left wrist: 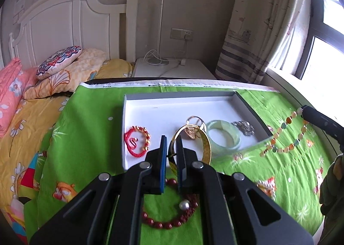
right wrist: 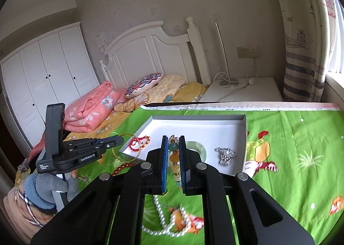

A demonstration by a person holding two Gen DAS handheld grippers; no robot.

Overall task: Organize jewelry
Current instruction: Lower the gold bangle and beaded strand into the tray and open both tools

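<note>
Over green bedding (left wrist: 90, 116), left fingers (left wrist: 163, 154) pinch a gold bangle (left wrist: 206, 148) — right fingers (right wrist: 165, 159) clamp a multicolored bead strand (right wrist: 174, 154).

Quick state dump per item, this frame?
left tongs: shut on gold bangle
gold bangle: held upright over the tray's near edge
right tongs: shut on multicolor bead bracelet
multicolor bead bracelet: lifted, dangling
white tray: open, lidless
jade bangle: flat in tray
pearl necklace: loose on cloth
</note>
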